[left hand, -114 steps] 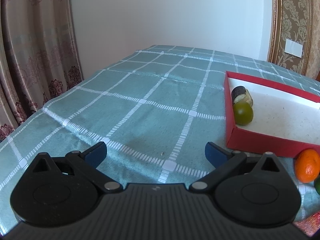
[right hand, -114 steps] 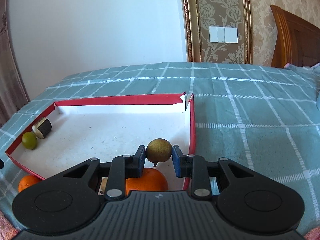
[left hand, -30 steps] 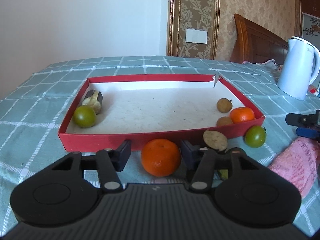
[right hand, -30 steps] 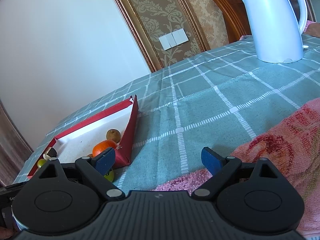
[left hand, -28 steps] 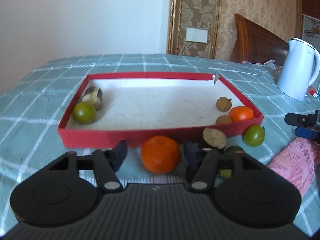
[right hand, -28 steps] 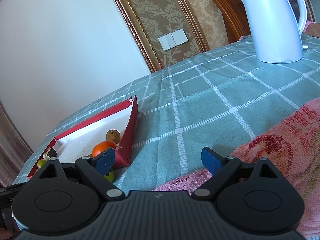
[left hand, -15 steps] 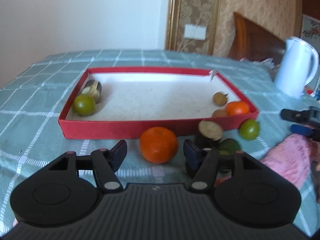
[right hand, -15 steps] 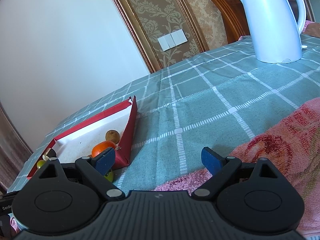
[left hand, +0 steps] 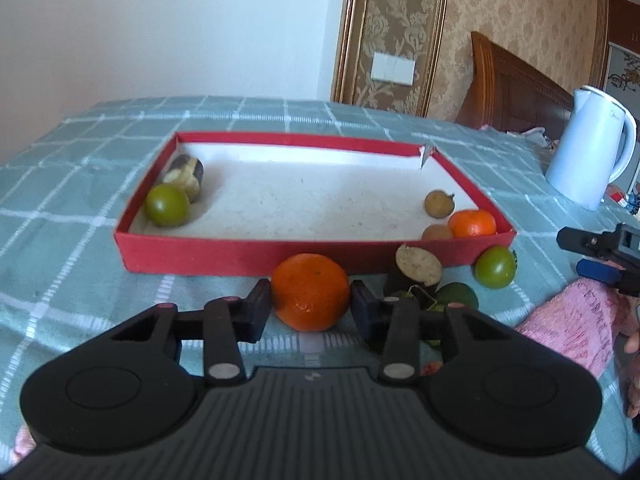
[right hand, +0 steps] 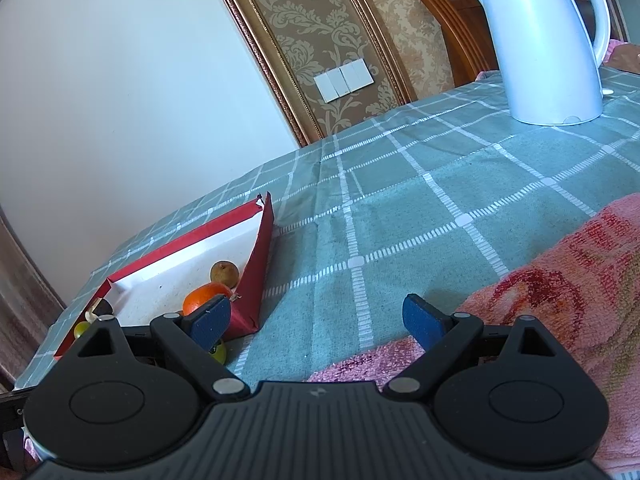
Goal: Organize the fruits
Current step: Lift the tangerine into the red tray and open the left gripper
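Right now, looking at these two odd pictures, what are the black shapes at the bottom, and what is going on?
There is no robot here. A person holds a two-finger grabbing tool in each hand, and a small camera on each looks forward along its fingers. Each picture is one tool's own view, and the black shape is the tool itself. The left tool has just been closing on a large orange, and its pads now touch the fruit's sides in front of a red box. The box holds a green fruit, a small orange and some brown pieces. The right tool is open and empty, beside a pink towel and a white kettle.
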{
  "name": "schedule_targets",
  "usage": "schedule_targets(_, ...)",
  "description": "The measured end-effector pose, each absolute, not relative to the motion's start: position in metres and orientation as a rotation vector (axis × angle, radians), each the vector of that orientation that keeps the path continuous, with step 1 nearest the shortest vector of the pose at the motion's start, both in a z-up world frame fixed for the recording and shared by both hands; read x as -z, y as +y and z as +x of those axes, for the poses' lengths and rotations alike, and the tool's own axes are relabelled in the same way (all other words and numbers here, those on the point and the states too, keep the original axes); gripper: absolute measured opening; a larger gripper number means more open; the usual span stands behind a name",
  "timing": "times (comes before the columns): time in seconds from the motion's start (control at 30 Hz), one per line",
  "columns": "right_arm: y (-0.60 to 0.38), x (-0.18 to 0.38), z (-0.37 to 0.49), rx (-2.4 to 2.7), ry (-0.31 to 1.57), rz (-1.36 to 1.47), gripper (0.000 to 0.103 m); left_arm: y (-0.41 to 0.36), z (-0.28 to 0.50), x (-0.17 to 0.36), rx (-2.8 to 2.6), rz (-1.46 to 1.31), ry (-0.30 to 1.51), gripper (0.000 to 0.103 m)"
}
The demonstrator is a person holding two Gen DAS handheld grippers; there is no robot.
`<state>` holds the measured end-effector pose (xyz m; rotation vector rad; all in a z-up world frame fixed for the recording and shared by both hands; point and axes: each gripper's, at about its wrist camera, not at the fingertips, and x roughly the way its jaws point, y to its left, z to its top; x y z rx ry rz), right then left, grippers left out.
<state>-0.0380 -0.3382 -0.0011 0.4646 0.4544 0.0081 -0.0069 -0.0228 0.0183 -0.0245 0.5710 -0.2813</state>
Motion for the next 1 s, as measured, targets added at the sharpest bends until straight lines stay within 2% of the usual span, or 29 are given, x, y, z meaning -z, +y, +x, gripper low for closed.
schedule_targets(0.4, -0.339, 0.001, -0.038, -0.009, 0.455, 0.466, 0.093, -0.008, 0.007, -0.075, 0.182, 0.04, 0.386, 0.039)
schedule_targets(1.0, -0.339, 0.001, -0.038, -0.008, 0.456, 0.47, 0.093, -0.02, 0.073, -0.033, 0.113, 0.08, 0.531, 0.039)
